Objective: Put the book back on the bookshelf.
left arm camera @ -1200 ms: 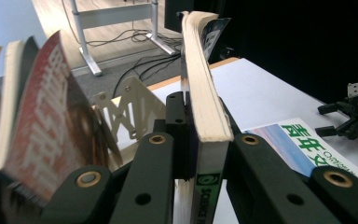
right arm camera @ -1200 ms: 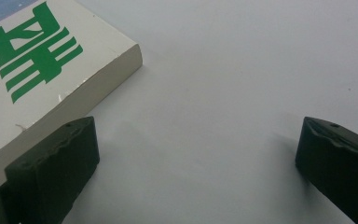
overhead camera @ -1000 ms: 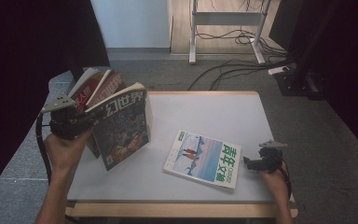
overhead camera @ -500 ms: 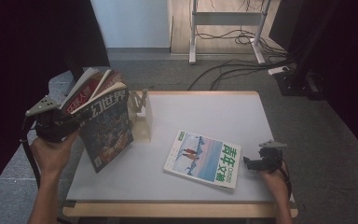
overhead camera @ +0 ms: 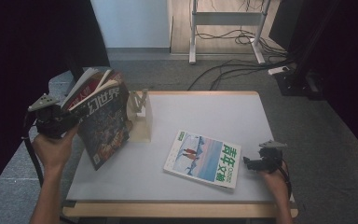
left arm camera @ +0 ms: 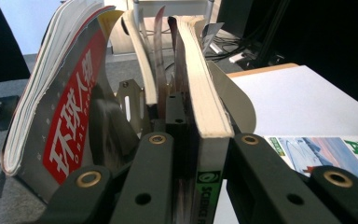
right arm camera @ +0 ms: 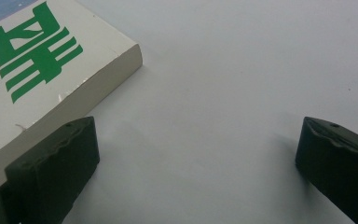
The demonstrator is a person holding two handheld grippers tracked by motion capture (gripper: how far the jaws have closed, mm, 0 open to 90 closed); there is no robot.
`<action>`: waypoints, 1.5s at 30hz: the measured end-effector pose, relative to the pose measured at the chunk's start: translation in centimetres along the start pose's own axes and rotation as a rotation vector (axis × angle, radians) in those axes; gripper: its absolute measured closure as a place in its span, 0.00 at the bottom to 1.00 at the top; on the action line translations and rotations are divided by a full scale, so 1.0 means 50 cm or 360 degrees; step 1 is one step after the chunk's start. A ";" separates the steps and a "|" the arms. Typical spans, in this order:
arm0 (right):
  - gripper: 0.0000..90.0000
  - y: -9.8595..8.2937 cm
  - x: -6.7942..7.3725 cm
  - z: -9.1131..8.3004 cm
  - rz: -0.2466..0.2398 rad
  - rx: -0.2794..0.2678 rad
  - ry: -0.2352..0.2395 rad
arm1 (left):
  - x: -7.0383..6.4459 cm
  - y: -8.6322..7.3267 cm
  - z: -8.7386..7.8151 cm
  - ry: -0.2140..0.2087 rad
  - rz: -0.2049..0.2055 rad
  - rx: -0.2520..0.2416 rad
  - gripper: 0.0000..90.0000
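Note:
My left gripper (overhead camera: 51, 120) is shut on a bundle of several magazines (overhead camera: 103, 116) and holds it tilted in the air over the table's left edge. In the left gripper view the jaws (left arm camera: 200, 140) clamp the spines of a thick book (left arm camera: 209, 135), while a red-covered magazine (left arm camera: 67, 130) fans out to the left. A magazine with green characters (overhead camera: 203, 158) lies flat on the white table (overhead camera: 214, 116). My right gripper (overhead camera: 261, 162) rests open on the table just right of it. In the right gripper view the magazine's corner (right arm camera: 42, 70) lies beside the left finger (right arm camera: 51, 172).
A cream metal bookend (overhead camera: 142, 117) stands on the table just right of the lifted bundle; the left gripper view shows this bookend (left arm camera: 130, 107) behind the books. Cables and a metal frame (overhead camera: 228, 18) lie on the floor beyond the table.
My left gripper has carried the bundle of magazines leftward and away from the bookend, which now stands uncovered. The right gripper and the flat magazine have not moved.

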State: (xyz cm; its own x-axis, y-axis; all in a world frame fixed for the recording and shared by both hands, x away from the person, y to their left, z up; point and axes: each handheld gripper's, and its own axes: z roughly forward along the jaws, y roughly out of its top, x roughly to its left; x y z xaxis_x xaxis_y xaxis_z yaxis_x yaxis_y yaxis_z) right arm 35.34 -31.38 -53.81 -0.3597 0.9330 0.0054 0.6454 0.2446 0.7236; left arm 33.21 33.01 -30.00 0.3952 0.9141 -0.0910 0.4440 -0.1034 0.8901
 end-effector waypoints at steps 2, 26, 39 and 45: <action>0.00 0.000 0.000 0.000 0.0000 0.0000 0.0000 | 0.002 0.000 0.008 0.0008 -0.0012 -0.0002 0.92; 0.00 0.000 0.000 0.000 0.0000 0.0000 0.0000 | -0.029 0.015 0.102 0.0058 0.0008 -0.0075 0.92; 0.00 0.000 0.000 0.000 -0.0001 0.0000 0.0000 | -0.026 0.036 0.082 0.0082 0.0011 -0.0139 0.92; 0.00 0.000 0.000 0.000 -0.0001 0.0000 -0.0001 | -0.027 0.040 0.090 0.0085 0.0007 -0.0147 0.92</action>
State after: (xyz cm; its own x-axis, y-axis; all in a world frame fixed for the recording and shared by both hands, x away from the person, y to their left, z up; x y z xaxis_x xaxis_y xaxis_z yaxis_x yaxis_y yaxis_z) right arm 35.34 -31.38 -53.81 -0.3598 0.9330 0.0047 0.6452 0.2451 0.7236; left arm 37.20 29.81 -30.10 0.3523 0.9336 -0.0653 0.3656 -0.0731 0.9279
